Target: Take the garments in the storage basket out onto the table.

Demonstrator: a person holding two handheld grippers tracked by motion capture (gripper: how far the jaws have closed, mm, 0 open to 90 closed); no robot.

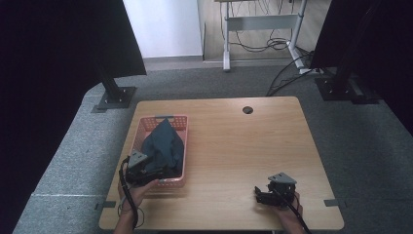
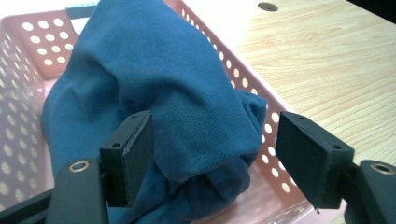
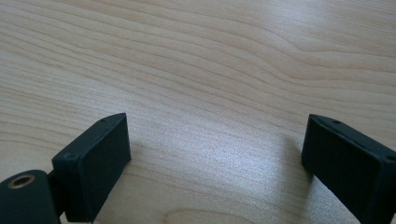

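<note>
— Where is the cloth now?

— From the high view I see the dark blue cloth (image 1: 164, 146) piled in the pink basket (image 1: 178, 119) on the left part of the wooden table (image 1: 243, 146). My left gripper (image 1: 163, 171) is at the near end of the basket, at the cloth.

— Does it hold the cloth?

— No. The left gripper view gives what the high view cannot: the jaws are wide apart, one on each side of a fold of the cloth (image 2: 173, 93). The left pad (image 2: 133, 158) is against the fabric; the right one is apart from it, over the basket wall (image 2: 275, 135).

— And the other one?

— My right gripper (image 1: 260, 192) is low over the table near the front edge, well apart from the basket. In the right gripper view its jaws are wide open over bare wood (image 3: 210, 70), with nothing between them.
</note>
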